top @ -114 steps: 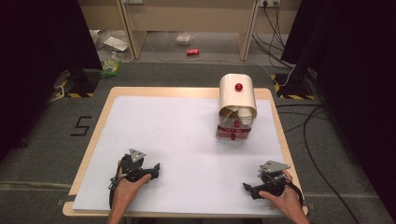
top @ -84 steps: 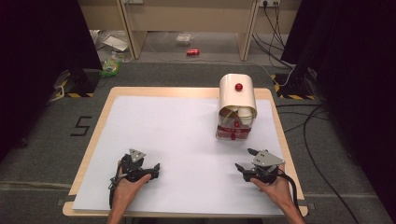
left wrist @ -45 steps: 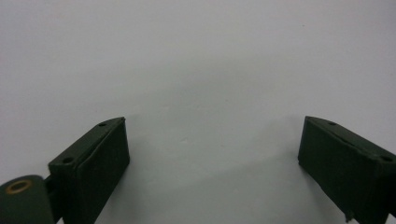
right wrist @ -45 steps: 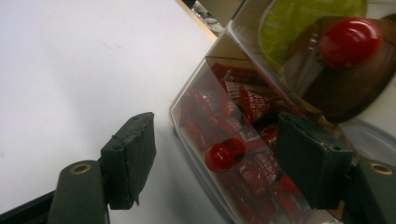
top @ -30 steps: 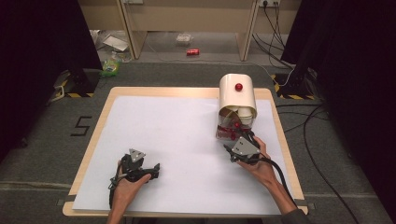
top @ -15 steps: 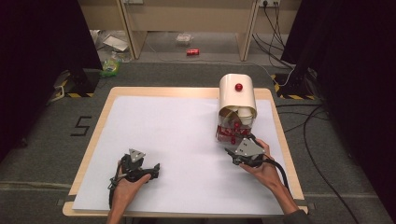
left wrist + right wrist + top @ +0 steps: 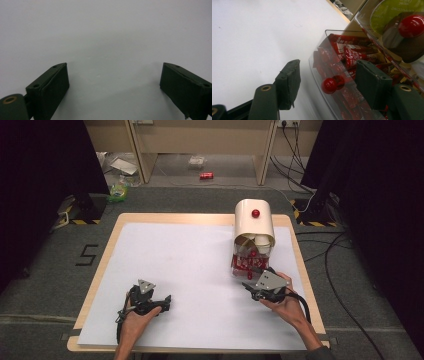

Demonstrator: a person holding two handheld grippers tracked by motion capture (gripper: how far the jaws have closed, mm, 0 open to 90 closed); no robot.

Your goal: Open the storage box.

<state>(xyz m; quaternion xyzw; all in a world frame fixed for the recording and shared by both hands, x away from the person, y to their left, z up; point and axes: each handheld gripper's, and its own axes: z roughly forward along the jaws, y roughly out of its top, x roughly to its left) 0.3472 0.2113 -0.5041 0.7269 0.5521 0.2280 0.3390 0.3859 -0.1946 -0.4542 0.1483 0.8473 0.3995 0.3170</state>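
The right claw (image 7: 251,281) sits at the foot of a cream, round-topped dispenser (image 7: 255,222) whose lower part is a clear plastic drawer (image 7: 248,261) packed with red sachets (image 7: 352,53). Its black jaws stand apart and have just been closing, with a small red ball knob (image 7: 329,85) on the drawer's clear front between them; neither pad presses on the knob. In the right gripper view the knob lies nearer the right-hand jaw than the left-hand one, and that right-hand jaw overlaps the drawer front, while the left-hand jaw is over the bare white sheet (image 7: 249,37). Beyond the jaws, up and to the right in that view, a larger red knob (image 7: 411,25) sits on the dispenser's curved lid. From the high view, the person's right hand (image 7: 285,302) grips the claw from behind, at the right edge of the wooden bench (image 7: 112,232).

The left claw (image 7: 162,300) rests well apart from the dispenser, far to the right claw's left and a little nearer the person, held in the left hand (image 7: 135,317). Its jaws are wide apart, with only the white sheet between them.
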